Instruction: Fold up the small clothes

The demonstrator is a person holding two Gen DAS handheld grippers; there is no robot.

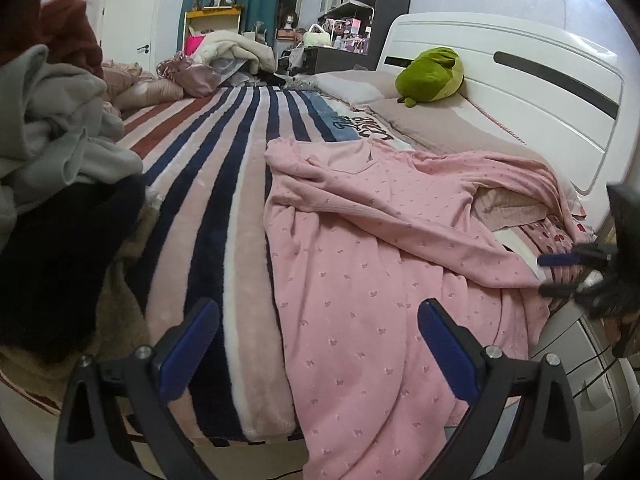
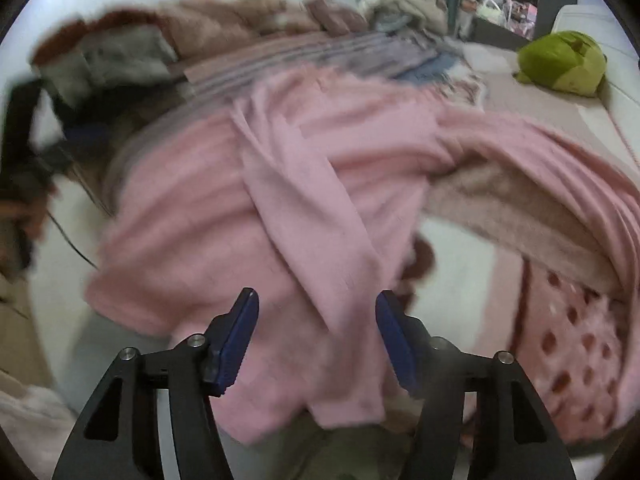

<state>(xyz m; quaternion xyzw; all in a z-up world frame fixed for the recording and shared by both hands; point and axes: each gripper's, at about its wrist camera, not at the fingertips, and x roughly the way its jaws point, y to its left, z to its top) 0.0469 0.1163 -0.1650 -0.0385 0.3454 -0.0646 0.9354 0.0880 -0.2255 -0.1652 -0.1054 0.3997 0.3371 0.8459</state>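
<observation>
A pink long-sleeved top (image 1: 360, 248) with a small print lies spread on the striped blanket (image 1: 208, 184), its hem hanging over the bed's near edge. One sleeve runs across it to the right. My left gripper (image 1: 318, 336) is open and empty above the hem's left part. My right gripper (image 2: 316, 332) is open and empty, just above the end of the folded-over sleeve (image 2: 304, 208); that view is blurred. The right gripper also shows at the right edge of the left wrist view (image 1: 576, 272).
A pile of grey, black and red clothes (image 1: 60, 152) lies on the bed's left. A green plush toy (image 1: 432, 74) sits on the pillows by the white headboard (image 1: 520, 80). A pink dotted cloth (image 2: 576, 352) lies at the right. Shelves and furniture stand behind.
</observation>
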